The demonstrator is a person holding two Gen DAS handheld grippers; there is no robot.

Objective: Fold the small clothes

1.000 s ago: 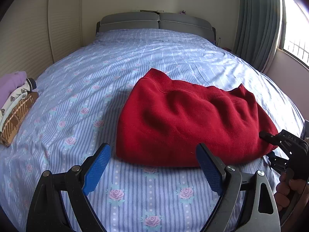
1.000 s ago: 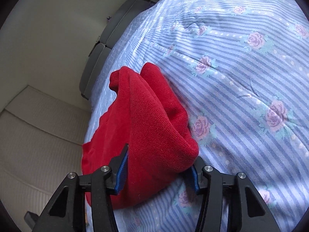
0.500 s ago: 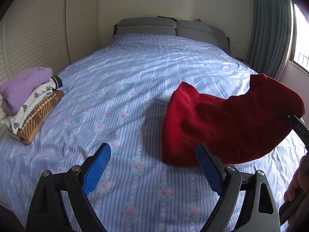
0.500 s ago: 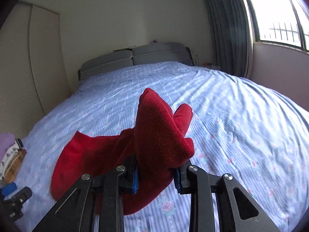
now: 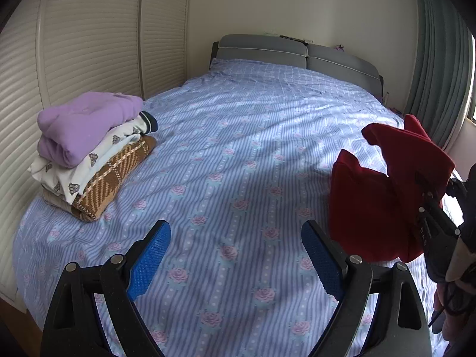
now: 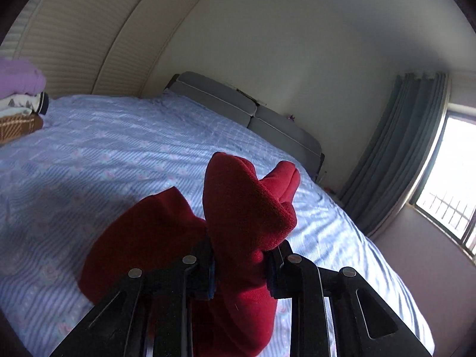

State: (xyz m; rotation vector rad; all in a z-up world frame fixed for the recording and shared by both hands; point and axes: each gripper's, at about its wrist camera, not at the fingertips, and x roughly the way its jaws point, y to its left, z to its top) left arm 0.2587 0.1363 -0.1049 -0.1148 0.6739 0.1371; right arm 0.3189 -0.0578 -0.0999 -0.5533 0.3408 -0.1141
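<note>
A folded red sweater [image 5: 377, 196] hangs in the air at the right of the left wrist view, held by my right gripper [image 5: 428, 199]. In the right wrist view my right gripper [image 6: 241, 264] is shut on the red sweater [image 6: 244, 208], which droops down over the bed. My left gripper [image 5: 235, 255] is open and empty, low over the bed [image 5: 238, 148], with its blue pads wide apart. A stack of folded clothes [image 5: 89, 145], purple on top, then white, then brown plaid, sits at the bed's left edge.
The bed has a blue striped sheet with roses and a grey headboard [image 5: 297, 56]. A slatted cream wardrobe [image 5: 89, 44] runs along the left. Grey-green curtains [image 5: 437, 68] and a window [image 6: 446, 184] are on the right. The stack also shows in the right wrist view [image 6: 20, 101].
My right gripper closed on the red sweater and lifted it off the bed, carrying it up and right. My left gripper pulled back and turned left, bringing the stack more into view.
</note>
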